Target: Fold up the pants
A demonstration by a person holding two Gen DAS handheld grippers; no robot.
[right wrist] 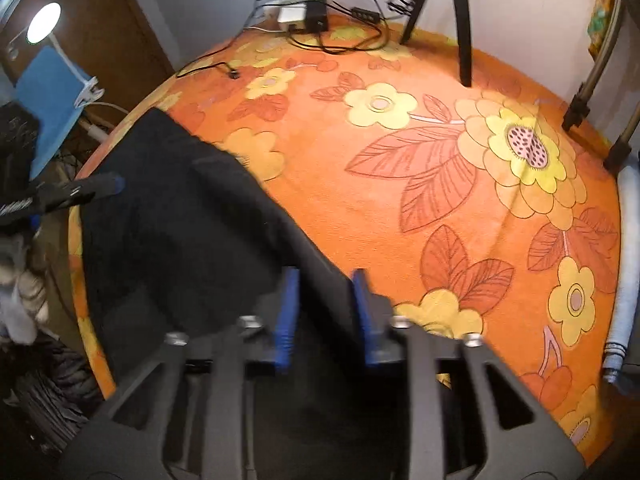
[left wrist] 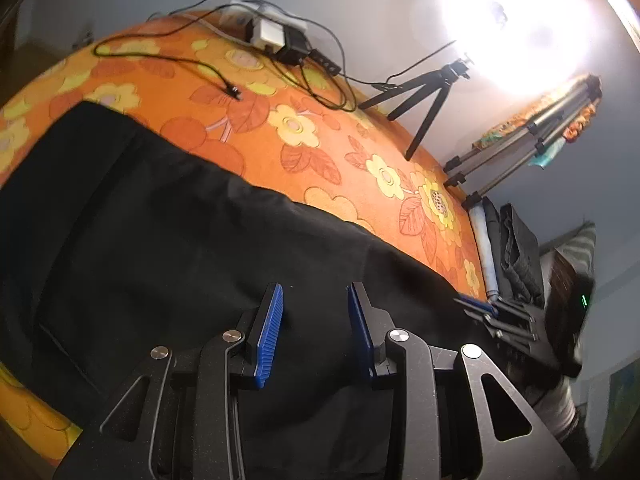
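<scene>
Black pants (left wrist: pixel 160 220) lie spread on the orange flowered table cover (left wrist: pixel 328 152). My left gripper (left wrist: pixel 316 292) hovers over the middle of the pants, its blue pads apart and nothing pinched between them. In the right wrist view the pants (right wrist: pixel 172 232) cover the left part of the table. My right gripper (right wrist: pixel 325 276) is at their right edge, blurred, with a gap between the pads and the cloth edge running into that gap. The left gripper (right wrist: pixel 108 186) shows at the pants' far left edge. The right gripper (left wrist: pixel 474 306) also shows low at the pants' right end.
A small black tripod (left wrist: pixel 428 100) stands on the cover (right wrist: pixel 440 160) near the wall, beside a power strip with chargers (left wrist: pixel 276 36) and loose cables (left wrist: pixel 168 56). Folded clothes (left wrist: pixel 508 252) are stacked at the right edge below a metal tripod (left wrist: pixel 532 140). A clip lamp (right wrist: pixel 44 24) glows at the left.
</scene>
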